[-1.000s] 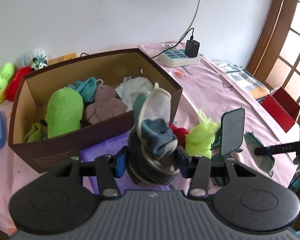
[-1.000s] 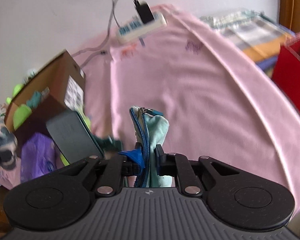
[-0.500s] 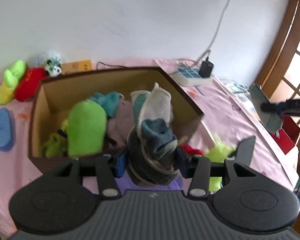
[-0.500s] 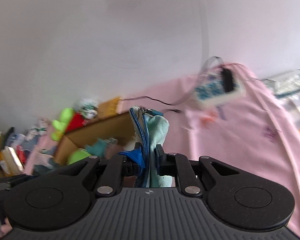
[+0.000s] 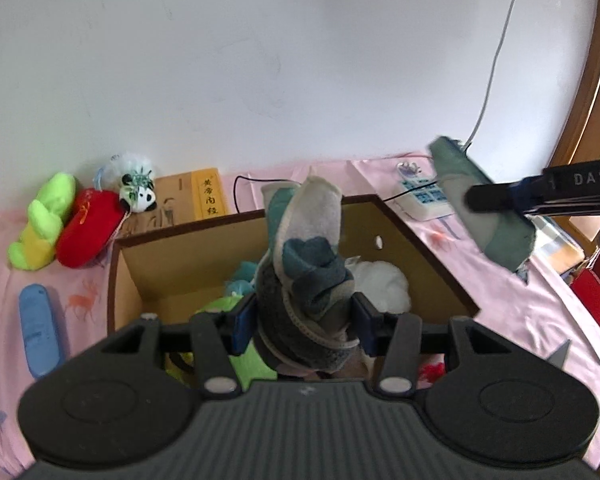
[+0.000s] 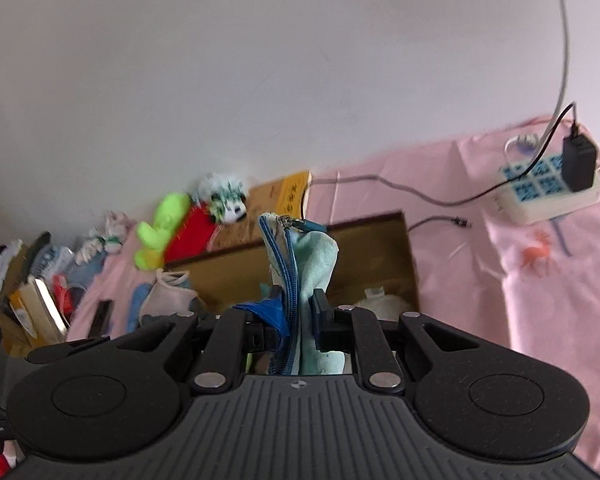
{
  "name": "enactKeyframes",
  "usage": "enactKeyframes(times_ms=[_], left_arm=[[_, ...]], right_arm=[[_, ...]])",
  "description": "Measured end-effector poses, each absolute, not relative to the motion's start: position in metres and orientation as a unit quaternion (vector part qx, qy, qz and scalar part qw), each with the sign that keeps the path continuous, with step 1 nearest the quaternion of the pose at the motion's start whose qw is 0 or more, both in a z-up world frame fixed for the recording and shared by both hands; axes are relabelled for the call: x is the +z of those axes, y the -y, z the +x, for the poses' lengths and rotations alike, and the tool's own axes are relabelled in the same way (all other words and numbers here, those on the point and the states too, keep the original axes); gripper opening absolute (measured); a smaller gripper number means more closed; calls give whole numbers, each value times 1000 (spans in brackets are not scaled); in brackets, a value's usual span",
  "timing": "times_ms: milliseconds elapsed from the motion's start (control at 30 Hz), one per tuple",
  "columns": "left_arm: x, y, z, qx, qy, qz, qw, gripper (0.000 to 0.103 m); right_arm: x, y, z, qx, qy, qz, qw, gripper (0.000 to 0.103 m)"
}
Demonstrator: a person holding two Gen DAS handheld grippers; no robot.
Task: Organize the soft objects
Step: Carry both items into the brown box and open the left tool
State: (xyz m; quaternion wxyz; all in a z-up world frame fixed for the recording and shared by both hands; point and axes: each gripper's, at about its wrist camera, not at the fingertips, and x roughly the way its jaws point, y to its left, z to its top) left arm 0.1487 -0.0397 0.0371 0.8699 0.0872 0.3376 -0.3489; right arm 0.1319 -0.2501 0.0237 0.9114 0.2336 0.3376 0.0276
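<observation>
Socks (image 5: 306, 280), bundled grey and teal, sit pinched in the left gripper (image 5: 304, 322) jaws above the open brown box (image 5: 420, 248). From the right wrist, the right gripper (image 6: 296, 320) jaws pinch a mint zippered pouch (image 6: 304, 256) upright over that box (image 6: 410, 260).

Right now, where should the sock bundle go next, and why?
Probably lower it a little and let go: the left gripper holds the sock bundle right over the open box, where other soft things already lie.
</observation>
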Motion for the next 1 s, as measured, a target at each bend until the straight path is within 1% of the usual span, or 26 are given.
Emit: enactKeyframes(times_ms=[200,300,467,567,700,900,1000], left_arm=[[3,56,174,-342,-382,80,855,50],[-11,65,178,-340,-399,78,848,51],[-30,78,183,-333,-412,89,844,52],[-36,81,183,-330,-415,96,842,55],[-42,84,183,-328,-416,106,841,61],[-32,77,178,-315,-409,98,851,62],[-20,69,172,-301,-397,94,862,64]], right_arm=[[-10,237,151,22,-372,236,898,0],[-21,235,158,15,-383,239,892,2],[-35,233,162,12,-400,246,883,3],[-32,236,161,10,-393,259,882,4],[-20,239,155,10,-374,259,890,4],[-5,239,139,1,-347,249,904,4],[3,236,129,-5,-335,238,912,4]])
